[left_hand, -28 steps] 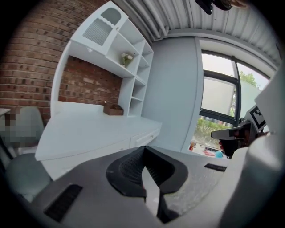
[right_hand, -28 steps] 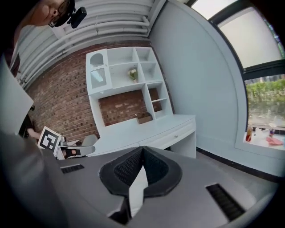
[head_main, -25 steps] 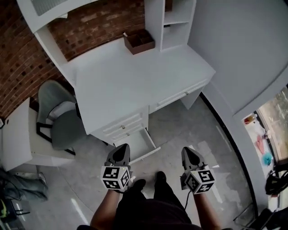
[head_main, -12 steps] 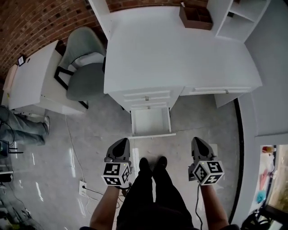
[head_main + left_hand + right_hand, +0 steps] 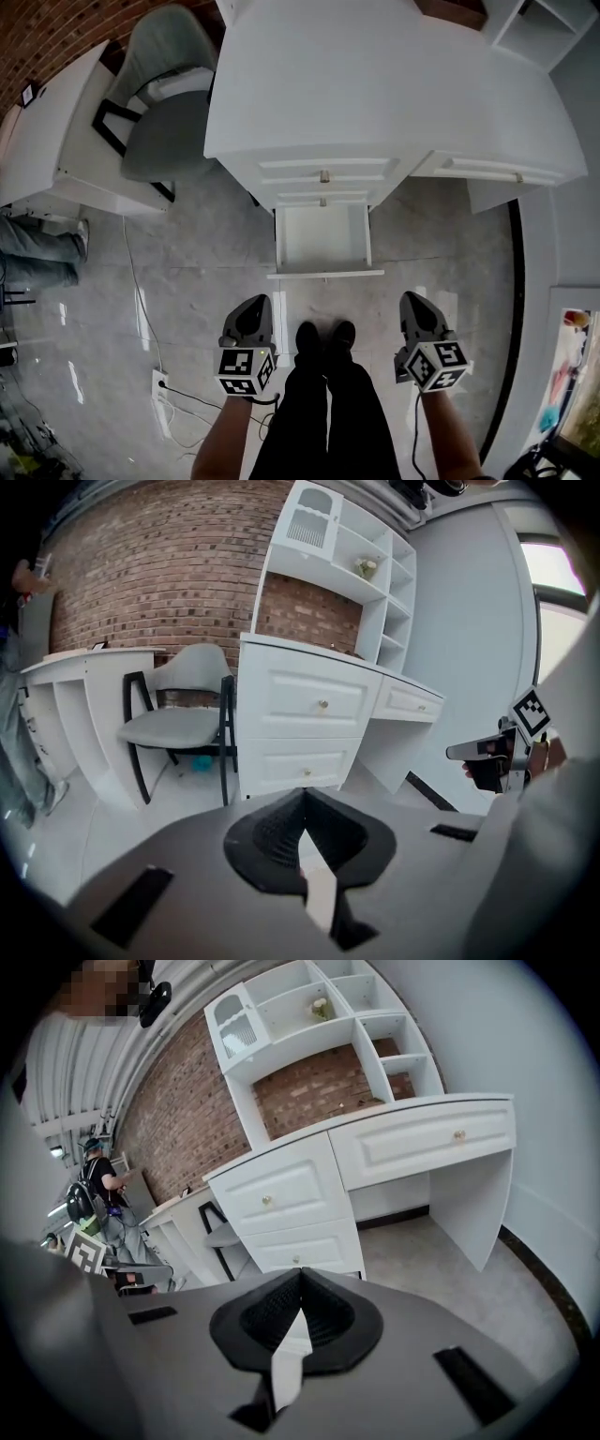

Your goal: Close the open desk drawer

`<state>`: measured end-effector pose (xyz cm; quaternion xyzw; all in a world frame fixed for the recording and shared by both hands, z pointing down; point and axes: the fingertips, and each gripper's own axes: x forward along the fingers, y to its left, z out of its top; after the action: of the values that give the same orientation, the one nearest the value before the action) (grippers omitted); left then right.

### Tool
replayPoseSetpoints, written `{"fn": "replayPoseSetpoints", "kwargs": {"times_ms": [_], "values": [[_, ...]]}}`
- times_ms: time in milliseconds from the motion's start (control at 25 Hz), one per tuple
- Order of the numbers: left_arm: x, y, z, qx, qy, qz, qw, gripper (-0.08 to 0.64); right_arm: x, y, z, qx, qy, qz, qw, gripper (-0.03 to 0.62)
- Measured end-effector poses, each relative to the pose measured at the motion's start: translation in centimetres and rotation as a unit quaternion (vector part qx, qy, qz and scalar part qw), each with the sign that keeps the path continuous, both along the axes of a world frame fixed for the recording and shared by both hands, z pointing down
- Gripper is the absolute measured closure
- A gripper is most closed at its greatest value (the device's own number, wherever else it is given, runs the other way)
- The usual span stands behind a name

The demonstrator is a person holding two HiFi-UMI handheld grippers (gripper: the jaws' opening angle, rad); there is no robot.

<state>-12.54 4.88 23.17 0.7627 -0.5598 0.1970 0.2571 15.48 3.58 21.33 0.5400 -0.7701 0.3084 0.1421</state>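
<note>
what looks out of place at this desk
The lowest drawer of the white desk sticks far out over the floor, while the two drawers above it sit flush. It looks empty. Nothing else stands out.

Smooth white painted desk [image 5: 375, 84] looks matt, grey stone-look floor [image 5: 187, 281] is pretty glossy, red brick wall [image 5: 159, 583] rough, grey chair seat [image 5: 164, 141] cloth-ish.

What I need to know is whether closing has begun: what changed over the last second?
The person stepped up and squared to the desk. In the head view the open drawer swung from skewed to straight ahead of the feet and looks nearer. Nothing was taken hold of or let go. The drawer stays open and untouched. The left gripper and right gripper stay low beside the legs, fingers together, empty.
</note>
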Motion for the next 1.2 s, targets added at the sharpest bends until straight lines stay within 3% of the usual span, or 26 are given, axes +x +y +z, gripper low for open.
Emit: {"fn": "replayPoseSetpoints", "kwargs": {"times_ms": [160,360,680,960,1200], "values": [[-0.3,1.0,6.8,-0.008,0.0,0.007,0.9999,0.551,-1.1,0.3,6.1,0.001,0.003,-0.008,1.0,0.588],[-0.4,2.5,15.9,-0.019,0.002,0.01,0.9998,0.552,-1.4,0.8,14.1,-0.005,-0.027,-0.023,0.999,0.588],[0.1,2.7,28.1,-0.017,0.015,0.012,0.9997,0.551,-1.7,1.3,26.4,-0.002,0.002,-0.069,0.998,0.588],[0.1,1.2,35.1,0.01,0.011,0.027,0.9995,0.551,-2.8,-0.3,34.1,0.03,0.003,-0.089,0.996,0.588],[0.4,-1.1,36.7,0.043,0.012,0.032,0.9985,0.551,-3.0,-1.6,36.6,0.056,0.003,-0.085,0.995,0.588]]}}
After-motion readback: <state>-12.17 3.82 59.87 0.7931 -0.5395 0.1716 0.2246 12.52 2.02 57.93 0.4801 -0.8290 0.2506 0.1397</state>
